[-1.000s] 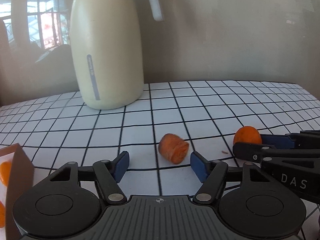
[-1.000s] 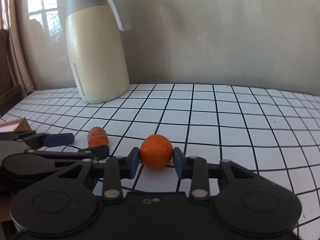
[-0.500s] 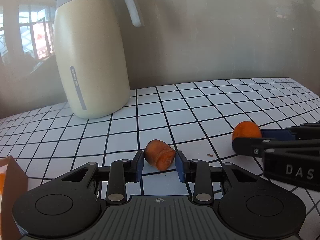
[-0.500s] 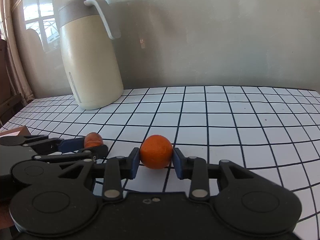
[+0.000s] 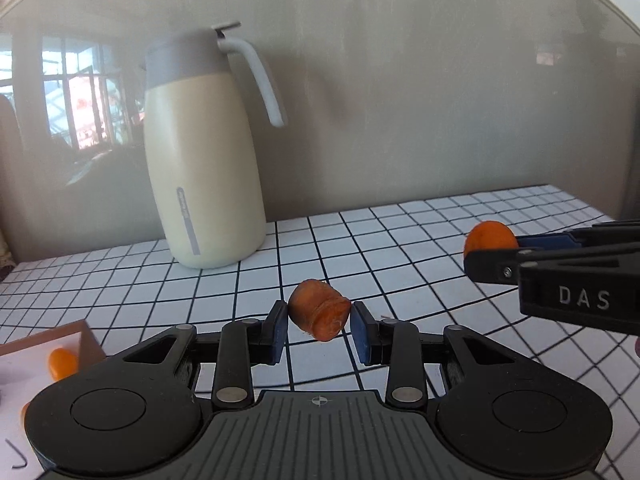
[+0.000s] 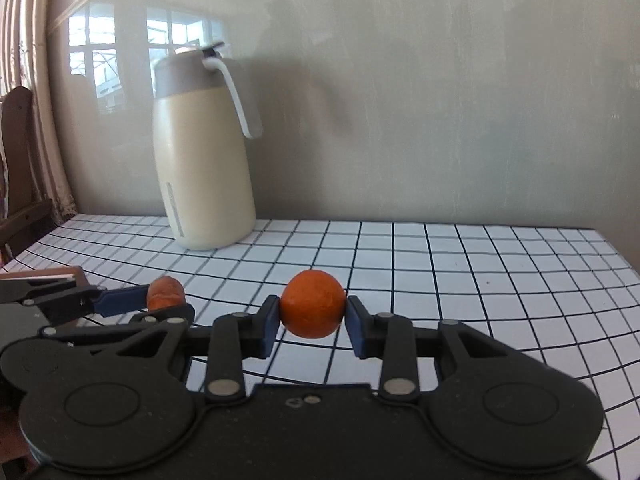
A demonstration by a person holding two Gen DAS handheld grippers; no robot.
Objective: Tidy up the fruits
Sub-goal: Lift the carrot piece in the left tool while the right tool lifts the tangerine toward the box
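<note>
A tall cream jug [image 5: 204, 160] stands at the far left of the checked table [image 5: 420, 240], well apart from the work, and a shallow box [image 5: 56, 340] holding an orange piece [image 5: 62, 362] lies at the near left edge, apparently the collecting place. The right gripper [image 6: 313, 318] is clamped on a round orange fruit [image 6: 313, 308], held clear of the table, presumably for carrying. The left gripper [image 5: 319, 326] pinches a stubby orange chunk [image 5: 319, 314] between its blue pads, likewise raised, nearer the box.
</note>
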